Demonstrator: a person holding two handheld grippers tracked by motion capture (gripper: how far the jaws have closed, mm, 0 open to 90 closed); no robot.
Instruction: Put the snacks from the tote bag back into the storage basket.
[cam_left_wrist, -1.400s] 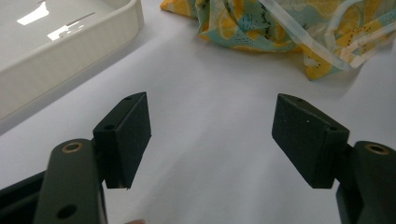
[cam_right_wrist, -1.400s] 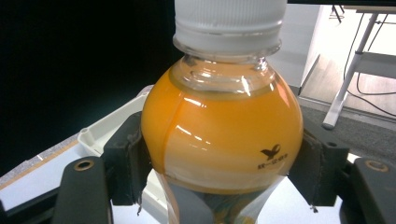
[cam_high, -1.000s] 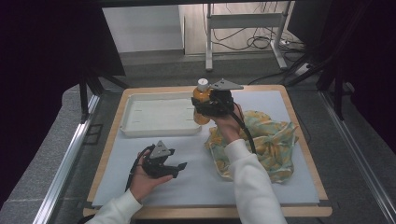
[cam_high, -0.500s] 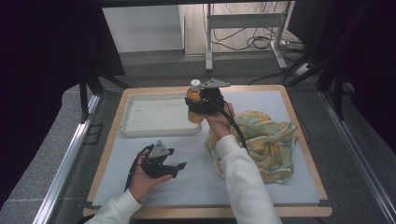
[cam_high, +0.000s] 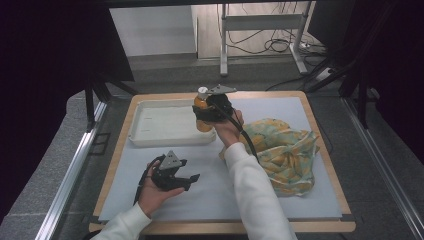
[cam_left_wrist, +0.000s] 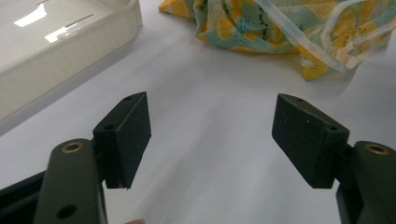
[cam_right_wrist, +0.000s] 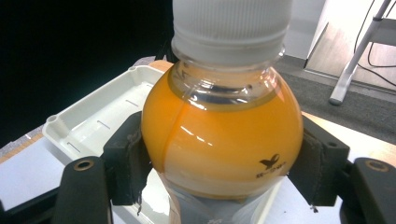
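Right claw (cam_right_wrist: 219, 163) clamped on orange bottle (cam_right_wrist: 222, 126), above white tray (cam_high: 165, 122), left claw (cam_left_wrist: 212, 135) open

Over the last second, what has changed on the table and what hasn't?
The right claw, shut on the bottle throughout, carried it leftward and a little down, from the mat beside the cloth to the tray's right end. The left claw stayed put, open on the mat; cloth and tray unmoved.

Your orange-juice bottle (cam_right_wrist: 222, 126) stands upright with its white ribbed cap on, round-bellied, clear plastic, nearly full, clamped at its widest part, over the right end of the white tray (cam_high: 160, 122).
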